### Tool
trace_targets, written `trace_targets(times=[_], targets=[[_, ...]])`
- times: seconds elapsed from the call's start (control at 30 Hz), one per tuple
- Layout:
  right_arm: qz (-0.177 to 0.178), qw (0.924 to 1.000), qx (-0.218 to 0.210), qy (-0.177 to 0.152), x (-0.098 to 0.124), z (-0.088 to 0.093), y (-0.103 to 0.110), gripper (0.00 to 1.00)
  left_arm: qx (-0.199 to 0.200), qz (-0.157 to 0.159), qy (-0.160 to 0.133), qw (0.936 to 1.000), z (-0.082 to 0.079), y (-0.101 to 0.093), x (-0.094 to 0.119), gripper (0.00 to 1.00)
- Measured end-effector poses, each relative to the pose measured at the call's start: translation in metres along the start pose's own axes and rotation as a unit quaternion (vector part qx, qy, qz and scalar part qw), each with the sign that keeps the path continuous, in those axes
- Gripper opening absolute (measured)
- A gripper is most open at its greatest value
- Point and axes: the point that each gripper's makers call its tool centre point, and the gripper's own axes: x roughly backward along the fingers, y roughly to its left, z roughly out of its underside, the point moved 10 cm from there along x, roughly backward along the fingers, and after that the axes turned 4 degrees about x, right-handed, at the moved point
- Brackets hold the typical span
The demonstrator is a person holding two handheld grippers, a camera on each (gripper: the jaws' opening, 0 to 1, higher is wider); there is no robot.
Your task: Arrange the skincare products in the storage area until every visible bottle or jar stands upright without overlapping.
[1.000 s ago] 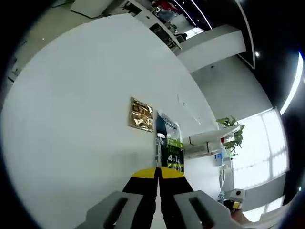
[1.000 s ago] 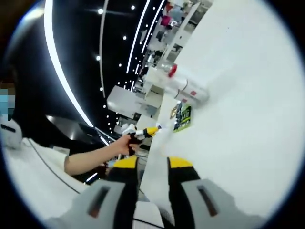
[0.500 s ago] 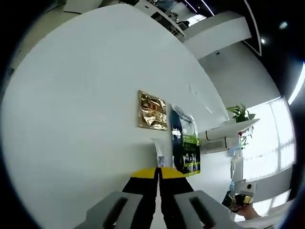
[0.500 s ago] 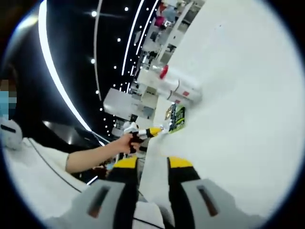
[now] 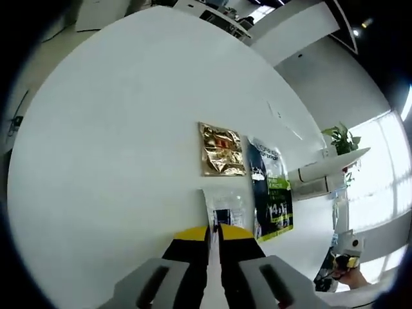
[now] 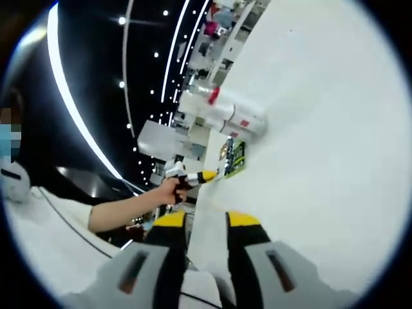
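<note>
Three flat packets are lying on the white table (image 5: 109, 135) in the left gripper view: a gold sachet (image 5: 221, 150) at about 12 o'clock from the jaws, a dark packet (image 5: 273, 196) with a green lower band at about 2 o'clock just beside it, and a clear sachet (image 5: 225, 208) directly ahead of the jaw tips. The left gripper (image 5: 214, 233) is pressing its yellow-tipped jaws together on the near edge of the clear sachet, pinching it. Further out at 2 to 3 o'clock, two white tubes (image 5: 322, 177) are lying on their sides past the dark packet, one above the other. At 4 o'clock, near the table edge, the other gripper and a hand are showing small. A potted plant (image 5: 341, 136) is standing beyond the table at 2 o'clock.

In the right gripper view, the right gripper (image 6: 206, 222) is holding its jaws spread, with a gap between the yellow tips and nothing in it, and is hovering over the table edge (image 6: 309, 161). At 12 o'clock the two white tubes (image 6: 225, 114), one with a red cap, are lying side by side on the table. Just below them the dark packet (image 6: 235, 156) and the gold sachet (image 6: 223, 149) are lying flat. At 11 o'clock a hand (image 6: 168, 190) is gripping the left gripper (image 6: 217, 173), whose tip is meeting the table right beside the packets. None of the products is standing upright.
</note>
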Motion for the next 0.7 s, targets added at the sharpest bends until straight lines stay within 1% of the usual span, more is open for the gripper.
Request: trace_targets(times=[0.1,0.23,0.33,0.43,0.47,0.7], targets=[[-0.001,1.0000,0.000,-0.001,-0.001,0.000,0.000,0.22,-0.009,-0.002,-0.001,1.0000,0.000,-0.001,-0.001,0.05],[-0.003,1.0000,0.000,0.000,-0.002,0.000,0.001,0.22,-0.019,-0.006,0.007,0.9998,-0.003,-0.001,0.000,0.05],[-0.004,1.0000,0.000,0.000,-0.002,0.000,0.001,0.22,-0.035,-0.012,0.016,0.9992,-0.004,-0.002,0.000,0.06],[-0.003,1.0000,0.001,0.000,-0.001,0.000,0.001,0.22,-0.057,-0.024,0.028,0.9977,-0.006,-0.005,0.000,0.06],[-0.002,1.0000,0.001,0.001,-0.001,0.001,0.001,0.22,-0.070,-0.029,0.034,0.9965,-0.006,-0.005,0.001,0.06],[-0.003,1.0000,0.000,-0.003,0.001,0.000,0.000,0.22,-0.102,-0.050,0.052,0.9922,-0.010,-0.008,0.000,0.06]])
